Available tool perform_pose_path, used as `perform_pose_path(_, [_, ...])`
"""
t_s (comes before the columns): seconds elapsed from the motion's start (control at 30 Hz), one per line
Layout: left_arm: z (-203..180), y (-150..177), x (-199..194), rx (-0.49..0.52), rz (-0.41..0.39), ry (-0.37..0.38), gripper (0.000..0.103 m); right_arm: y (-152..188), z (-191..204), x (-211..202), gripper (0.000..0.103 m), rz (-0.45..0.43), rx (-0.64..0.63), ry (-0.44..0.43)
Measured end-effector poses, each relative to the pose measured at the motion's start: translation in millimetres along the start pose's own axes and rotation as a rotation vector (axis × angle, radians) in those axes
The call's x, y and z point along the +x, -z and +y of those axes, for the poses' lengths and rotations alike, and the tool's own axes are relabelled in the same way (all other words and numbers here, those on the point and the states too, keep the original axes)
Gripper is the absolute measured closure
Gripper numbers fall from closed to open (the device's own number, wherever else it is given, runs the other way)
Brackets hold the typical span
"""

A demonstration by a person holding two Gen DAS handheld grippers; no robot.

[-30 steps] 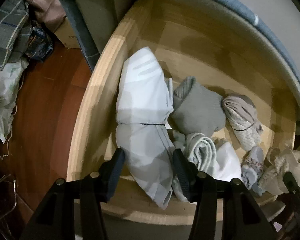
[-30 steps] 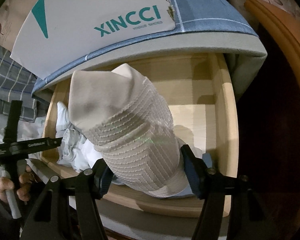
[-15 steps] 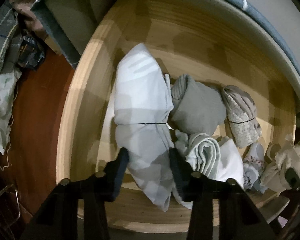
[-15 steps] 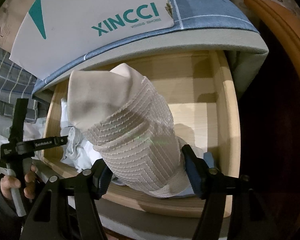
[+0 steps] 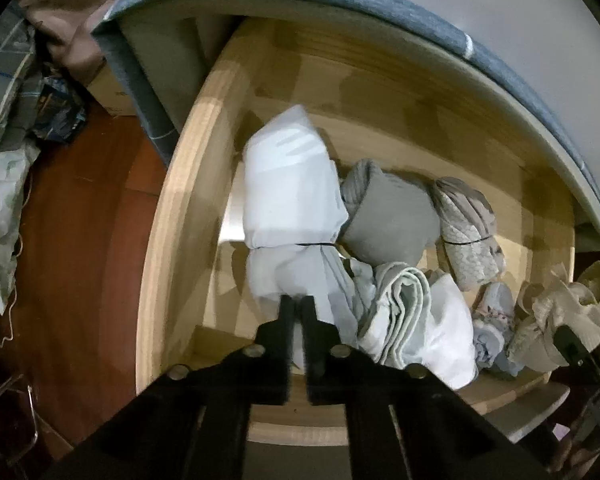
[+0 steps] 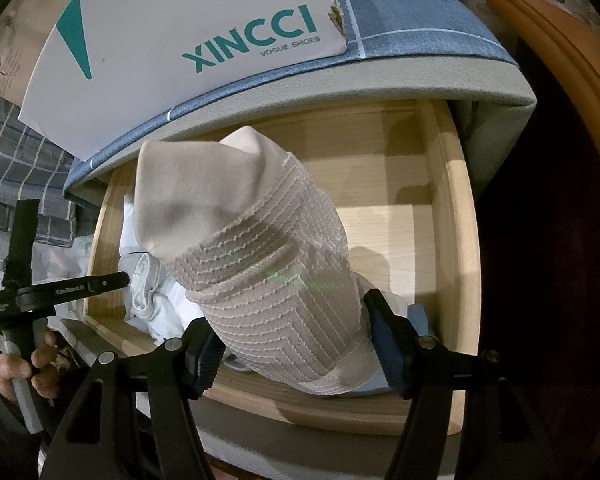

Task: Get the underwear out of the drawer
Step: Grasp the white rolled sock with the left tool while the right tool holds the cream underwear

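Drawer (image 5: 168, 216): underwear (image 5: 288, 204) (white) between tongs (image 5: 298, 308).

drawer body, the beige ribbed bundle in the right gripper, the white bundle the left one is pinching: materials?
Pale wooden drawer: looks like light wood or wood-grain board, matte; grain lines show.
Beige ribbed fabric bundle in the right gripper: soft knit, raised chevron ribs.
White folded cloth bundle, pinched by the left gripper: thin smooth cloth, probably cotton; creases under a dark band.

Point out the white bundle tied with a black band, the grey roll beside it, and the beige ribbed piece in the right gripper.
white bundle (image 5: 288, 184), left wrist view, upper half above the band.
grey roll (image 5: 392, 220), left wrist view, its smooth middle.
beige ribbed piece (image 6: 276, 280), right wrist view, ribbed part.
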State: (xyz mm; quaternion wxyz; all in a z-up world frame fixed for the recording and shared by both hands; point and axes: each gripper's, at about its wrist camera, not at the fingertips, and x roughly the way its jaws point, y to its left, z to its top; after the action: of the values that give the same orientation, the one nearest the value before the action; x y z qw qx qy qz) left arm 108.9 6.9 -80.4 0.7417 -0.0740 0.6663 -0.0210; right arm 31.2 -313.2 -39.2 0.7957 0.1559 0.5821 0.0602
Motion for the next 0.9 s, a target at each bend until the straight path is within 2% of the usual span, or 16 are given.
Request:
perform_pose_path(0.07, [-1.8, -0.5, 1.2, -0.032, 0.009, 0.009, 0.100, 0.0, -0.3, -0.6, 0.040, 0.000, 0.000, 0.000])
perform_pose_path(0.13, [1.5, -1.9, 1.6, -0.062, 0.030, 0.038, 0.095, 0.0, -0.4, -0.6, 0.040, 0.001, -0.001, -0.001])
perform_pose_path(0.2, [3.2, -2.7, -0.7, -0.075, 0.035, 0.052, 0.068, 0.0, -0.6, -0.6, 0.039, 0.002, -0.002, -0.002])
perform_pose_path(0.27, [3.2, -3.0, -1.1, -0.084, 0.041, 0.063, 0.056, -0.2, -1.0, -0.3, 0.039, 0.003, 0.000, -0.005])
perform_pose_path(0.37, [5.3, -7.8, 4.5, -0.083, 0.055, 0.063, 0.051, -0.4, -0.9, 0.5, 0.039, 0.005, 0.000, -0.007])
perform_pose_path(0.5, [1.0, -11.7, 23.4, -0.083, 0.081, 0.021, 0.050, -0.3, -1.8, 0.5, 0.038, 0.005, 0.002, -0.011])
perform_pose_path(0.7, [-1.2, -21.3, 34.8, -0.107, 0.069, 0.012, 0.044, 0.0, -3.9, 0.6, 0.038, 0.006, 0.012, -0.020])
perform_pose_path(0.9, [-14.5, -28.5, 47.5, -0.090, 0.088, -0.033, 0.043, 1.4, -4.1, -0.6, 0.038, 0.007, 0.013, -0.022])
